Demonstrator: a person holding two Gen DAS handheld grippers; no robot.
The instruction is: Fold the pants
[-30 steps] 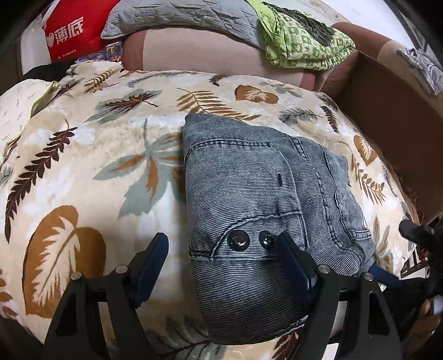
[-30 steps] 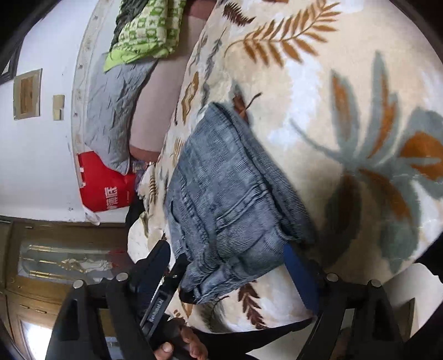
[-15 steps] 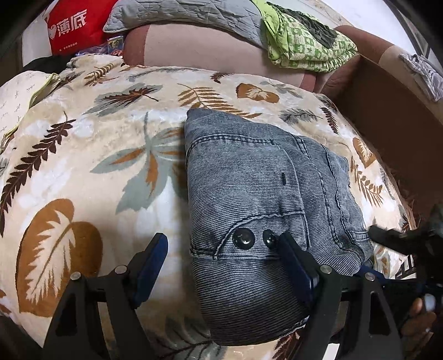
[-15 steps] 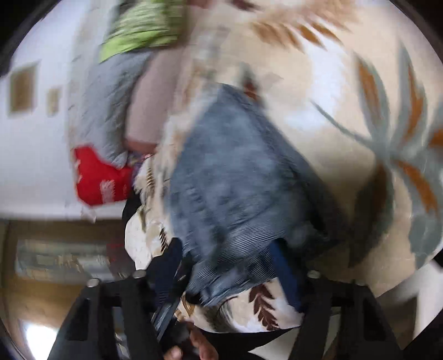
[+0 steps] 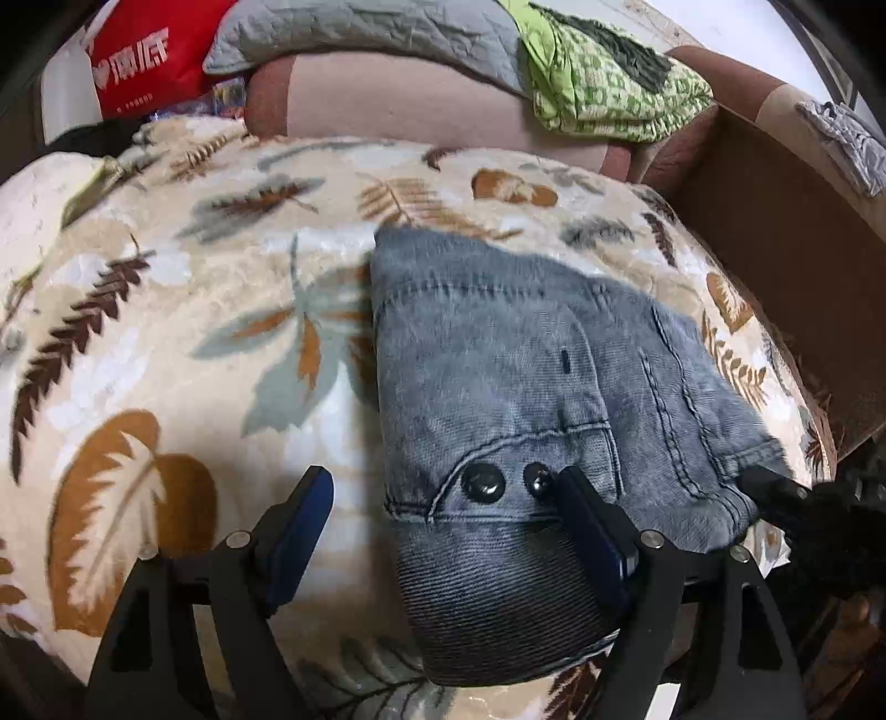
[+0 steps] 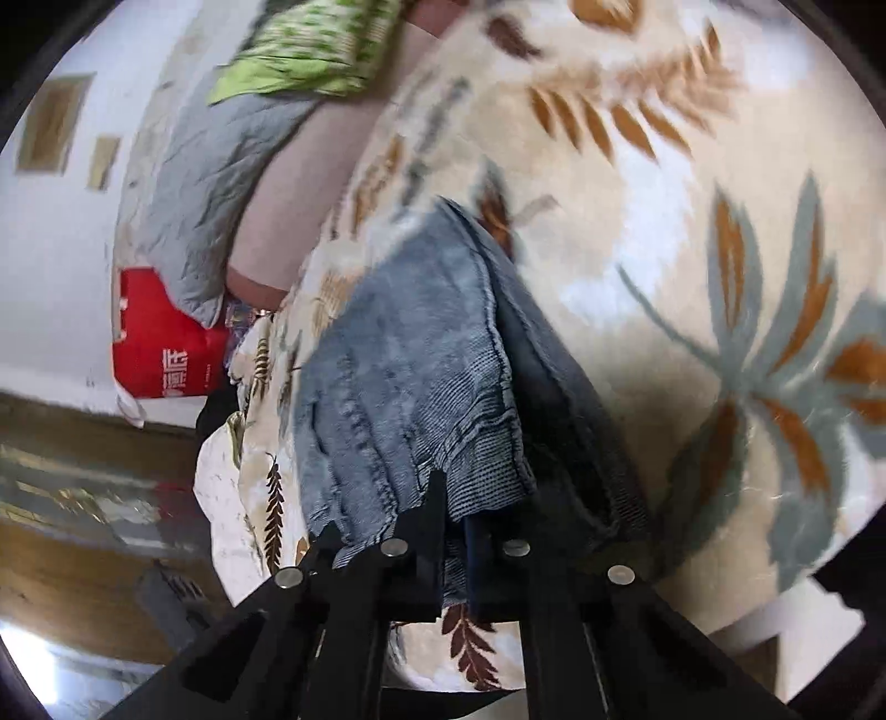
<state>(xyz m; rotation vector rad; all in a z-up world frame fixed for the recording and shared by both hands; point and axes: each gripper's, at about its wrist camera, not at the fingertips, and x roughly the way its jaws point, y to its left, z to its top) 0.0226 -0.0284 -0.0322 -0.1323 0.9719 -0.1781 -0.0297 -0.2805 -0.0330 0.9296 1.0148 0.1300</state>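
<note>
The folded grey-blue denim pants (image 5: 515, 376) lie on a leaf-patterned blanket (image 5: 166, 310), two dark snap buttons (image 5: 483, 479) facing up. My left gripper (image 5: 448, 531) is open above the near end of the pants, its right finger over the waistband by the buttons. My right gripper (image 6: 459, 531) is shut on the near edge of the pants (image 6: 410, 399). Its black tip also shows in the left wrist view (image 5: 775, 493) at the pants' right corner.
A pink cushion (image 5: 398, 94), grey quilt (image 5: 360, 27), green patterned cloth (image 5: 603, 83) and red bag (image 5: 149, 55) lie beyond the blanket. A brown sofa arm (image 5: 786, 232) rises at the right. A wooden cabinet (image 6: 72, 498) stands by the white wall.
My right gripper closed from wide open onto the near edge of the pants. My left gripper stayed open and barely moved.
</note>
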